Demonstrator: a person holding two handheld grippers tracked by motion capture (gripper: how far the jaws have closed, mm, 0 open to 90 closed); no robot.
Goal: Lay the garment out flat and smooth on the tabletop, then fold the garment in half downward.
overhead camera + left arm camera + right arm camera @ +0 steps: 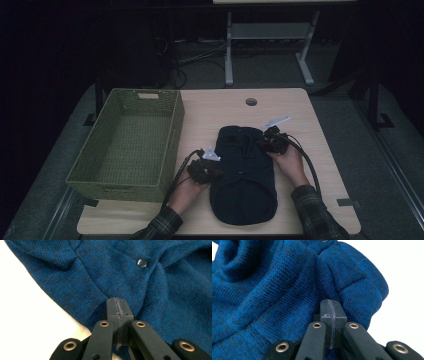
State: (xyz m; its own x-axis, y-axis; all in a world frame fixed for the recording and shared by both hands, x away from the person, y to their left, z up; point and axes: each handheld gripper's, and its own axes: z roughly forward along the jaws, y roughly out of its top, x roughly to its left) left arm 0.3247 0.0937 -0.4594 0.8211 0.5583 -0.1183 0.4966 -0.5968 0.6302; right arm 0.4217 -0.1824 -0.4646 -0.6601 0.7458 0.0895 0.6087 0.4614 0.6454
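A: Two grippers, both on the blue sweater (245, 175). Left gripper (119, 305): jaws pressed flat together, tips resting on the knit at its near edge, a dark snap button (142, 263) beyond the tips. Can't see cloth pinched between them.

B: Right gripper (331, 307)?

A: Same, jaws fully together, tips against a bunched fold, bare table (407, 290) just past it.

B: Why one each side?

A: Likely to hold the sweater flat for folding; the green basket (172, 131) sits beside the left hand (187, 192).

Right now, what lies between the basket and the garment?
In the high view, the left gripper at the blue garment's edge, beside the green basket.
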